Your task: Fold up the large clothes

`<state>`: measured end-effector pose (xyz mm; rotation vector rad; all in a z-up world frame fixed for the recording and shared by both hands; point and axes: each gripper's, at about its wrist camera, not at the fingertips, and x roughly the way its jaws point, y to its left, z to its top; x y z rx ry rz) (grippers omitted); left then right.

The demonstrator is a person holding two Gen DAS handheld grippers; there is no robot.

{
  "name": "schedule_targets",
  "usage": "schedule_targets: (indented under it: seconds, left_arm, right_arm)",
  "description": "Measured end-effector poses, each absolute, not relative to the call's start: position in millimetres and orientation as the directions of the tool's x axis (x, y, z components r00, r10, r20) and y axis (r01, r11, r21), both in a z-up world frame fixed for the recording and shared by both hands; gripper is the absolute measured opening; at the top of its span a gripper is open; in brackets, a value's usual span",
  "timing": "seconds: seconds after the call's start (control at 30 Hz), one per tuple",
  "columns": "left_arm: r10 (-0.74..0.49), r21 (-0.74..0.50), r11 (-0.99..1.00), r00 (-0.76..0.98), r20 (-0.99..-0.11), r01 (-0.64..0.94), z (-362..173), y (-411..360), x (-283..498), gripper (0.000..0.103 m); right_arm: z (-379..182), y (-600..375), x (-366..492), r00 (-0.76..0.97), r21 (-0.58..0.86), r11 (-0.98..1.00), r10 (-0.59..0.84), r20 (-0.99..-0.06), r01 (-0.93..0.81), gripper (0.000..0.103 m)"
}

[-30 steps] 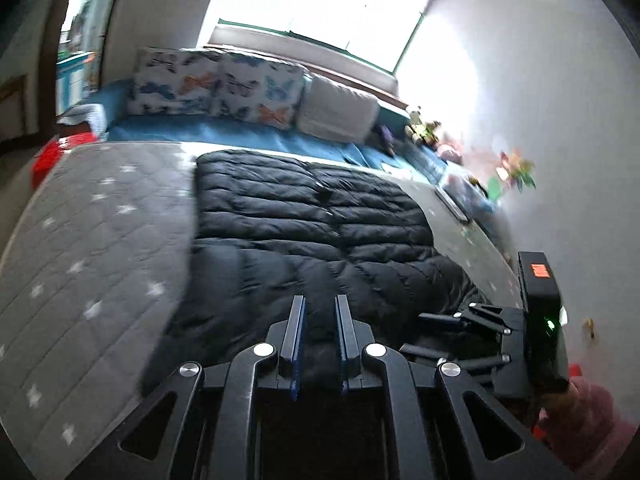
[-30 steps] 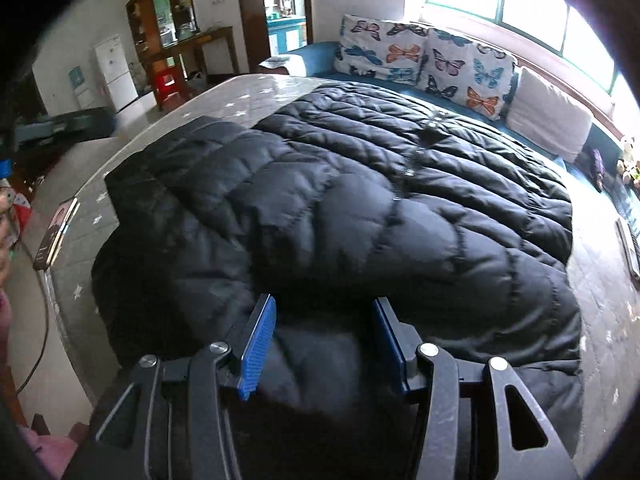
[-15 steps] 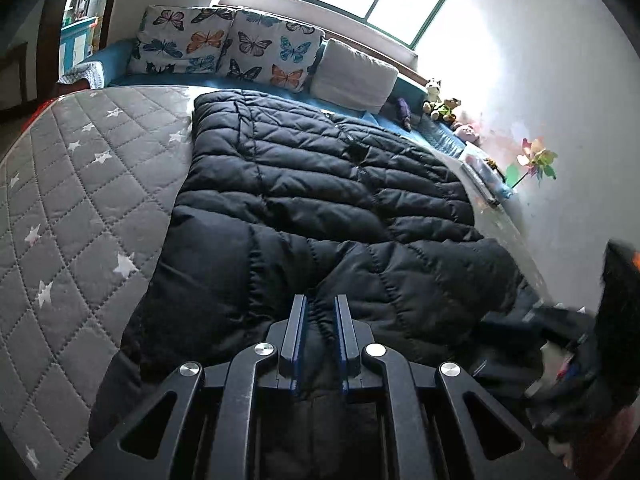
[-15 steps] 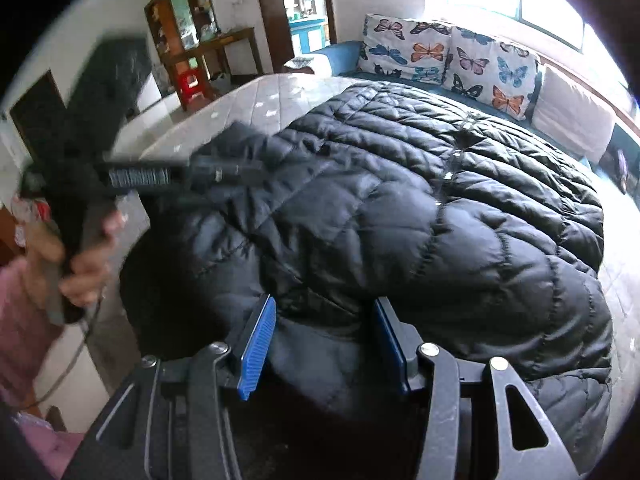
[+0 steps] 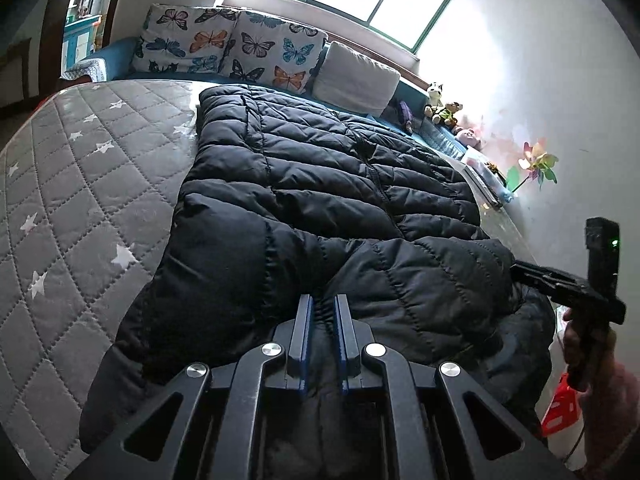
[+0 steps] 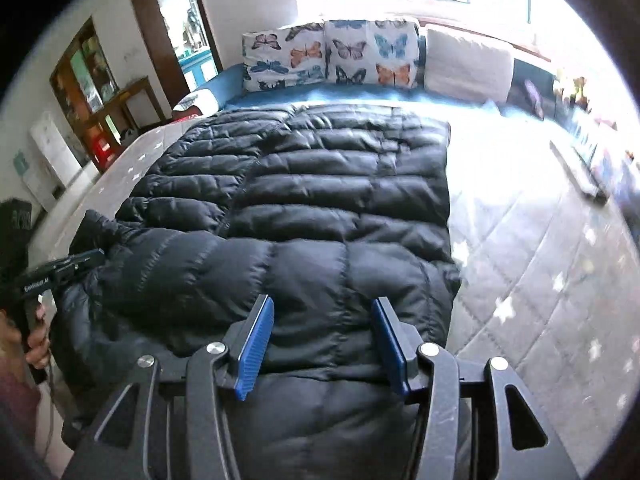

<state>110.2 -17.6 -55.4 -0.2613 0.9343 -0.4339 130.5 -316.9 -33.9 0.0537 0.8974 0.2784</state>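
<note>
A black puffer jacket [image 5: 320,184] lies spread on the grey quilted mattress [image 5: 80,180]. Its near end is doubled up over the bed's front edge. My left gripper [image 5: 322,312] is shut on a thin ridge of that near fabric. In the right wrist view it reaches into the jacket's left corner [image 6: 96,256]. My right gripper [image 6: 324,332] is shut halfway on a thick puffed roll of the jacket [image 6: 320,208]. Seen from the left wrist, the right gripper [image 5: 520,270] meets the jacket's right corner, with a hand [image 5: 580,344] on its grip.
Butterfly pillows [image 5: 232,48] and a white pillow [image 5: 356,76] line the bed's far side under the window. Soft toys [image 5: 444,108] and a pinwheel [image 5: 536,164] stand by the right wall. Bare mattress [image 6: 540,260] shows beside the jacket. A wooden cabinet [image 6: 92,80] stands far left.
My left gripper has sunk toward the bed with its fold of jacket. My right gripper has swung right and rolled, drawing the near end of the jacket out wider.
</note>
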Motion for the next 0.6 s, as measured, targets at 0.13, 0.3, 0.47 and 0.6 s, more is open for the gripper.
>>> schedule_targets:
  seconds: [0.13, 0.3, 0.47, 0.6]
  left_arm:
    - [-0.465, -0.401, 0.884, 0.521, -0.716, 0.238, -58, -17, 111, 0.013]
    - [-0.479, -0.431, 0.875, 0.524, -0.704, 0.221, -61, -12, 111, 0.010]
    - [-0.482, -0.437, 0.872, 0.530, -0.698, 0.220, -62, -11, 110, 0.010]
    - [-0.483, -0.436, 0.872, 0.533, -0.695, 0.222, -62, -11, 109, 0.010]
  right_arm:
    - [-51, -300, 130, 0.598, 0.073, 0.968, 0.207, -0.774, -0.241, 0.056]
    - [-42, -300, 132, 0.585, 0.063, 0.972, 0.188, -0.789, -0.228, 0.056]
    - [-23, -280, 131, 0.593, 0.064, 0.966, 0.206, -0.778, -0.251, 0.056]
    - [-23, -246, 140, 0.557, 0.073, 0.953, 0.234, -0.797, -0.295, 0.056]
